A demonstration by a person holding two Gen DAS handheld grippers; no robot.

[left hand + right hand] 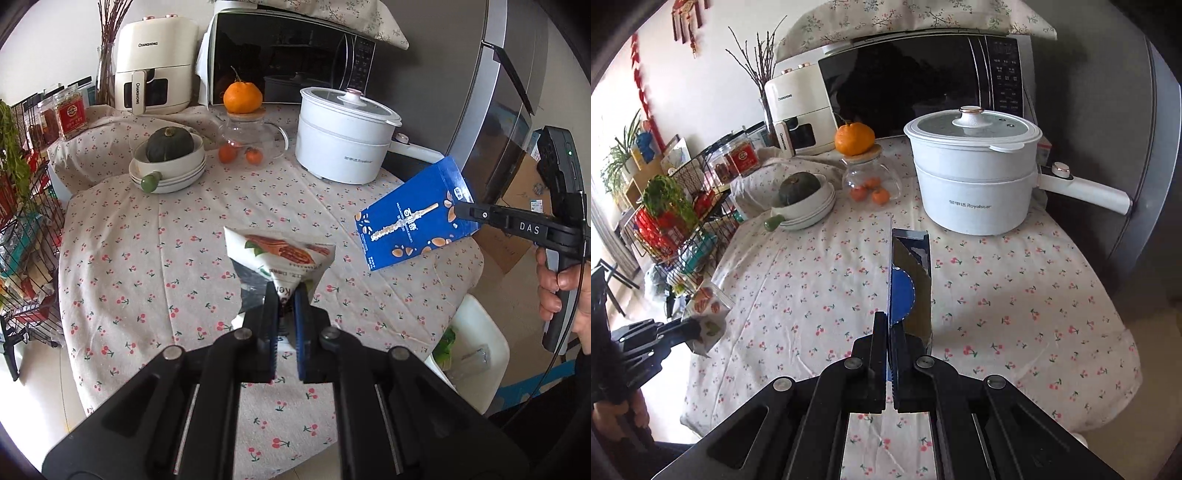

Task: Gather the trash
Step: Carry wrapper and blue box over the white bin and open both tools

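1. At the far left of the table (155, 236), the stacked bowls (168, 171) carrying a green squash (170, 144) are set well apart from both pieces of trash, so they are judged to be kept items rather than litter.
2. The snack wrapper (280, 258) is pinched at its lower corner by the left tool (285, 295), whose jaws are closed on it. It is held above the near middle of the table, hanging free of the cloth, which suggests it is being carried off.
3. The blue carton (413, 221) is held by the right tool (889, 332), closed on one thin wall of the box, at the table's right edge. In the right wrist view it is seen edge-on with its torn end open, so it is judged to be empty.
4. A white bin (476, 343) is seen below the table's right edge with something green inside. It is probably where both pieces are meant to be dropped.
5. The white cooking pot (975, 173) stands at the far right, clear of both tools.
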